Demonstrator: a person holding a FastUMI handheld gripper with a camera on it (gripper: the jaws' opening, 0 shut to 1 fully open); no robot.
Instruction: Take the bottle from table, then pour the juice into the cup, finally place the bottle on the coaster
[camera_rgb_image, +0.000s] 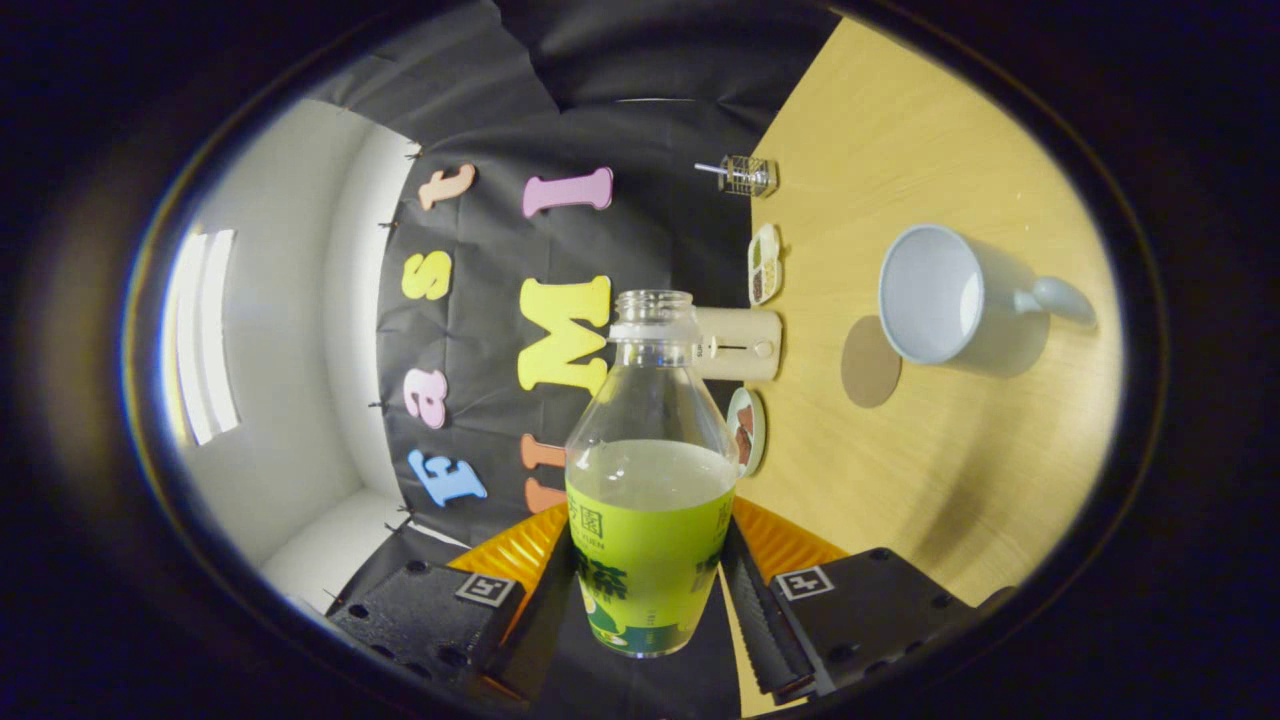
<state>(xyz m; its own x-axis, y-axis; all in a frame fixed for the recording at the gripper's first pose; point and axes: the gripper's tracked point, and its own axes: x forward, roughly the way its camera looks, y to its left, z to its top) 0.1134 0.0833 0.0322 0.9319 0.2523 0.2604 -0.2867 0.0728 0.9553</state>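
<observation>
Gripper (648, 590) is clamped on the bottle (648, 500), both fingers pressing its green label, whose writing is too curved to read. Cap's off; cup (935, 293) lies beyond the bottle's mouth, coaster (869, 361) beside the cup.

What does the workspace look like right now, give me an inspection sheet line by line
Surface: wooden table, view rolled sideways.
Job's things: bottle, uncapped, part full of juice, held tipped; white cup upright on the table; round coaster beside the cup, bare.
Clutter: beige box, two small dishes, wire holder along the table's far edge.
Grippers: claw shut on the bottle, one finger each side.
Cables: nothing seen.
Surroundings: black cloth wall, white wall.
</observation>
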